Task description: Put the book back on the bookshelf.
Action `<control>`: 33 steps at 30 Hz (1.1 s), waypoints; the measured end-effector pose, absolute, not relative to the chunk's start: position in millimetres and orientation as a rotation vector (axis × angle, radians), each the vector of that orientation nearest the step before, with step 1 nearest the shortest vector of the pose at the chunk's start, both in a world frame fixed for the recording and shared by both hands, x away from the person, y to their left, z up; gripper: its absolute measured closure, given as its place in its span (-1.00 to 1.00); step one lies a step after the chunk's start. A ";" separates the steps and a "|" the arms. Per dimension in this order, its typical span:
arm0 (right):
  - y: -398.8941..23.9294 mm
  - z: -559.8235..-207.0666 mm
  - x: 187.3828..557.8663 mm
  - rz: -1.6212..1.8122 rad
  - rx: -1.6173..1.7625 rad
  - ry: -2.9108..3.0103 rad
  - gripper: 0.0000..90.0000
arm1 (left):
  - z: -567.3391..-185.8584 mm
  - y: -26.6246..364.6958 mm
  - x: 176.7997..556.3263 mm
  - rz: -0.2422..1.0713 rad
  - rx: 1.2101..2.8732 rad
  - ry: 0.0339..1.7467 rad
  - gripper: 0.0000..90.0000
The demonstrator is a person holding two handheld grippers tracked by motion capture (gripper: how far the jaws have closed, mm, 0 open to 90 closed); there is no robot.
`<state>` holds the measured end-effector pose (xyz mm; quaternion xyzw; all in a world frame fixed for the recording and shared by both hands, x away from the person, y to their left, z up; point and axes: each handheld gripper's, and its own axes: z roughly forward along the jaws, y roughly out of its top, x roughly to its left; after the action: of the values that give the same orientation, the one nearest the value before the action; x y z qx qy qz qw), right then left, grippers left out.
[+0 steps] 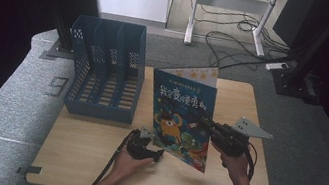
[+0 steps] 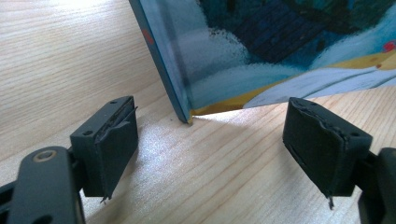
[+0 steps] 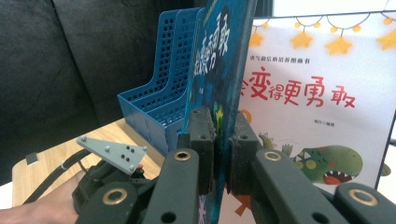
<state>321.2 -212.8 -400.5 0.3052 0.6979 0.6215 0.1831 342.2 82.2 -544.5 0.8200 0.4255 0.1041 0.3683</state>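
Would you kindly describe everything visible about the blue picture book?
The blue picture book is a thin, glossy volume with a cartoon cover and Chinese title. It stands upright on the wooden table, one bottom corner touching the wood. The right gripper clamps its cover edge; the left gripper stands open near the corner.

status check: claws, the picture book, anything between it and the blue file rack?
Right claw shut on picture book, book upright, bottom corner on table. Left claw open at that corner, not touching. Blue file rack left of book, path clear.

High view overhead, facing forward-down; gripper views close, low over table [image 1: 90, 161]; all share book [image 1: 180, 120].
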 end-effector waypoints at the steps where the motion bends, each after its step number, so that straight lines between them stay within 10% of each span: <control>1: -213.8 -401.0 320.8 1.753 0.860 1.972 0.84 | -544.5 82.1 342.2 0.267 2.104 1.092 -0.60; 33: -242.6 -426.0 303.0 1.773 0.821 2.001 0.79 | -493.9 93.0 347.3 0.337 1.947 1.002 -0.55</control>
<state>303.0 -242.6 -426.0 0.2891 0.7048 0.6247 0.1718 347.3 93.0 -493.9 0.7862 0.4046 0.1360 0.4470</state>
